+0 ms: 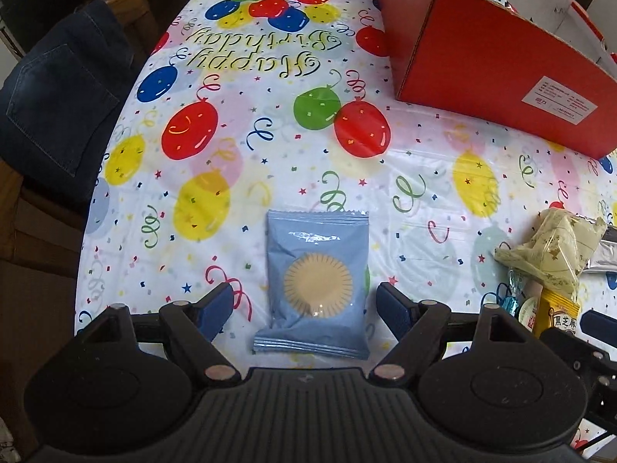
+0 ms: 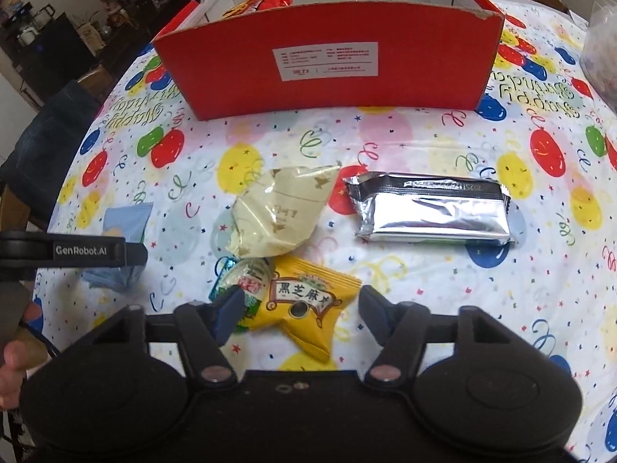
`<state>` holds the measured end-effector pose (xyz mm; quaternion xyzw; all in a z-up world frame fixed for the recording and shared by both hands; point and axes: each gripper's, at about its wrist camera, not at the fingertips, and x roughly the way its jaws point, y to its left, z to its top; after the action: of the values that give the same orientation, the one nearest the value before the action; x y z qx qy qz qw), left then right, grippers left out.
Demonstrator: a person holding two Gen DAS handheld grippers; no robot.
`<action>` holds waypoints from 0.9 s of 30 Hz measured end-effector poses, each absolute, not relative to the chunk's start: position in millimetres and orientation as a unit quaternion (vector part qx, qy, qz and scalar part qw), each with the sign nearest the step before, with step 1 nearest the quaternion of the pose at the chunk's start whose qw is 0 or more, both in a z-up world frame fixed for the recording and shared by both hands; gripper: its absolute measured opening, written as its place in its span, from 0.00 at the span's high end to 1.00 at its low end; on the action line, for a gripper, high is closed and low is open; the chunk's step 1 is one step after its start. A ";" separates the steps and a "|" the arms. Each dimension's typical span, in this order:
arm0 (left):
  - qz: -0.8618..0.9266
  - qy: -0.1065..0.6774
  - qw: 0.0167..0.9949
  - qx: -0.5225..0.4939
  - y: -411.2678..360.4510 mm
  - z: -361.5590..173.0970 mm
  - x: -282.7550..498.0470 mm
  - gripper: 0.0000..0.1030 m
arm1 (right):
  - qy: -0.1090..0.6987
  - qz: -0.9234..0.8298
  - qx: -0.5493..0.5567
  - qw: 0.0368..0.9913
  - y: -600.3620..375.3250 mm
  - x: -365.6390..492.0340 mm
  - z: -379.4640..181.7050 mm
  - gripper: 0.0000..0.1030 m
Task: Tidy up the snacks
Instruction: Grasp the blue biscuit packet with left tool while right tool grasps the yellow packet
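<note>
The left hand-held gripper [image 1: 304, 305] is straddling the blue packet [image 1: 314, 281] on the worktop [image 1: 424, 200], jaws spread; the right hand-held gripper [image 2: 299, 308] is gaping over the yellow packet [image 2: 308, 305]. Slick film is likely slipping or crushing when pinched.

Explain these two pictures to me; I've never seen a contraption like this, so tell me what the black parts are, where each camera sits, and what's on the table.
The black parts are two hand-held grippers, one in each of a person's hands, each with a camera looking out along its two fingers.

In the left camera's view, the left gripper is open around a blue snack packet lying flat on the balloon tablecloth.

In the right camera's view, the right gripper is open over a yellow sesame snack packet. Beyond lie a cream wrapper and a silver bar wrapper. The red box behind already holds a red packet. Nothing is held.
</note>
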<state>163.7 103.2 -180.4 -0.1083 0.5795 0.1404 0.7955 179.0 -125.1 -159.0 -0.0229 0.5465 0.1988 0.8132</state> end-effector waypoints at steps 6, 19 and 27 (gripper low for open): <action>0.137 0.581 0.796 -0.100 99.1 -179.8 165.9 0.21 | 0.561 0.186 -0.036 0.806 -120.1 182.1 -165.1 0.47; 0.120 0.575 0.804 -0.089 94.7 -174.3 164.7 0.50 | 0.569 0.179 -0.028 0.803 -128.3 180.1 -166.5 0.60; 0.125 0.571 0.805 -0.101 101.7 -173.2 159.4 0.54 | 0.556 0.182 -0.021 0.811 -140.4 176.9 -156.8 0.68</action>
<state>159.4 101.7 -173.2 -0.1013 0.5711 0.1255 0.8049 176.9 -140.4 -156.8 -0.0208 0.5562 0.1817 0.8107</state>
